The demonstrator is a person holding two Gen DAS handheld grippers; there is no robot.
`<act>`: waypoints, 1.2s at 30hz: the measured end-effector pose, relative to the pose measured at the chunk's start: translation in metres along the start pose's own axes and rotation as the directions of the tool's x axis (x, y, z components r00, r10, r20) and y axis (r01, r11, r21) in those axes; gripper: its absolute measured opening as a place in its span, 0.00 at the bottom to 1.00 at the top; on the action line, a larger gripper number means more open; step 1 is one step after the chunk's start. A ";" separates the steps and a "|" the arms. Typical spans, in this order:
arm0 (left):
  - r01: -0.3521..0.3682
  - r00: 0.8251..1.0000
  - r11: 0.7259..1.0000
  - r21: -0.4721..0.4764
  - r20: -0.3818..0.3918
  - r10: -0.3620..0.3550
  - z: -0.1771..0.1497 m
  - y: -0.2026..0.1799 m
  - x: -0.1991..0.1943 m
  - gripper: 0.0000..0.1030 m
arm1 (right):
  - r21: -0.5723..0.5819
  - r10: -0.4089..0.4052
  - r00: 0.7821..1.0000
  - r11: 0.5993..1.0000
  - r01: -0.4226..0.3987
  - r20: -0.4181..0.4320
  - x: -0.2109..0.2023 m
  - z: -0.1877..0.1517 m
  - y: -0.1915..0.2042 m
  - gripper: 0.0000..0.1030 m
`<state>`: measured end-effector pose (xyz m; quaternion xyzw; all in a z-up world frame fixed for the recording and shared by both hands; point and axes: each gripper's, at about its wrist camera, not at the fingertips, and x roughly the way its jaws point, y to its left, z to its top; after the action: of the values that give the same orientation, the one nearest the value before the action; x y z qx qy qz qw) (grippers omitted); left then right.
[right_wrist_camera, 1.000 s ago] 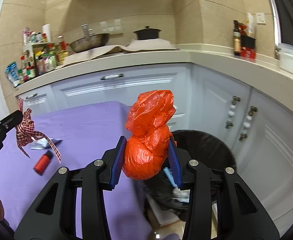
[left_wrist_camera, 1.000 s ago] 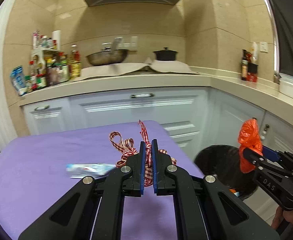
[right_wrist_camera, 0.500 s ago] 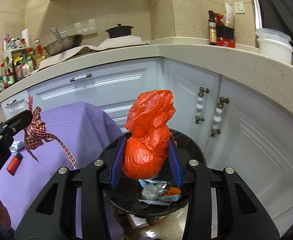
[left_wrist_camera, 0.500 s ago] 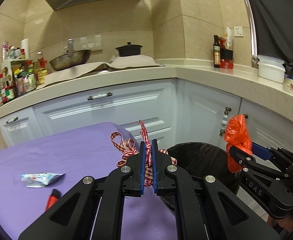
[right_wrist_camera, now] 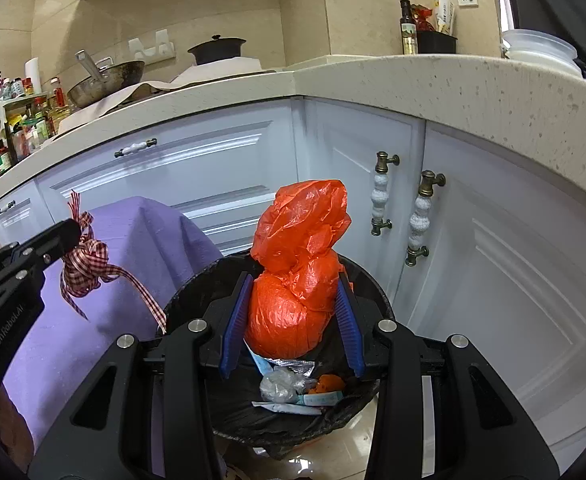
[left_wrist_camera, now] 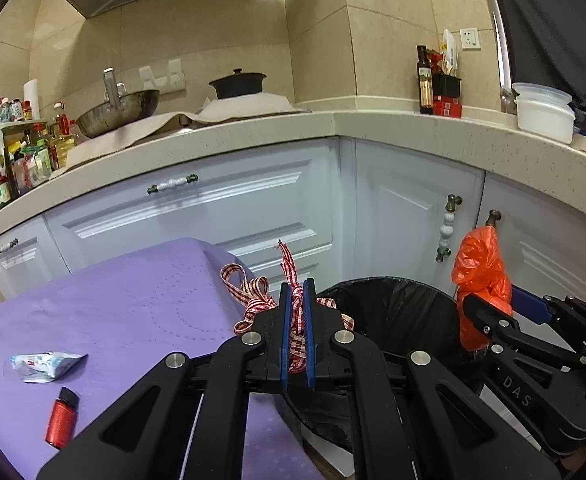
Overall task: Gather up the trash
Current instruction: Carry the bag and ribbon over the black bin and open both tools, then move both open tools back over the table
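My left gripper is shut on a red-and-white checked ribbon, held at the purple table's right end, beside the bin. In the right wrist view the ribbon dangles from the left gripper's tip. My right gripper is shut on a crumpled orange plastic bag, right above the black-lined trash bin, which holds wrappers and scraps. From the left wrist, the orange bag and right gripper hang over the bin. A blue-white wrapper and a red lighter lie on the table.
The purple-covered table stands left of the bin. White cabinets with knobbed handles wrap the corner behind the bin, under a speckled counter carrying a wok, pot, bottles and white containers. Tiled floor shows beneath the bin.
Both grippers swung right and sank: the orange bag went from beside the table to above the bin's opening, and the ribbon moved from mid-table to the table's right end.
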<state>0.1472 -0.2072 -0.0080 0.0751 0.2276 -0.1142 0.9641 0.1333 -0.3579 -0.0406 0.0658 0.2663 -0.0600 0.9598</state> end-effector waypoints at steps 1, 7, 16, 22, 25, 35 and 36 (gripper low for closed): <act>0.001 1.000 1.000 0.000 -0.005 -0.001 0.000 -0.001 0.003 0.06 | 0.002 -0.002 1.000 1.000 0.002 -0.002 0.002 0.000 -0.001 0.39; -0.003 1.000 1.000 0.005 -0.018 0.003 0.000 -0.008 0.019 0.06 | 0.011 -0.021 1.000 1.000 0.021 -0.006 0.014 -0.003 -0.006 0.39; -0.015 0.999 0.999 -0.030 -0.043 0.014 -0.001 -0.001 0.031 0.38 | 0.031 -0.056 0.998 0.998 0.056 -0.005 0.027 -0.008 -0.010 0.54; -0.030 0.999 0.998 -0.049 -0.044 0.028 0.000 0.015 0.017 0.43 | 0.035 -0.041 0.999 0.999 0.041 -0.002 0.017 -0.009 0.000 0.54; -0.042 0.998 0.998 -0.056 -0.047 0.040 -0.002 0.027 0.007 0.43 | 0.040 -0.021 1.000 0.999 0.021 0.000 0.009 -0.009 0.010 0.55; -0.159 0.986 0.981 -0.110 -0.067 0.152 -0.025 0.102 -0.040 0.47 | 0.019 0.120 0.993 0.993 -0.120 -0.008 -0.016 -0.014 0.081 0.56; -0.174 0.983 0.978 -0.117 -0.071 0.167 -0.028 0.111 -0.046 0.47 | 0.008 0.136 0.991 0.991 -0.136 -0.008 -0.019 -0.015 0.092 0.56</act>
<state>0.1241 -0.0866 -0.0016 0.0384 0.2560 -0.0146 0.9658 0.1236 -0.2640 -0.0344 0.0878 0.2651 0.0047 0.9602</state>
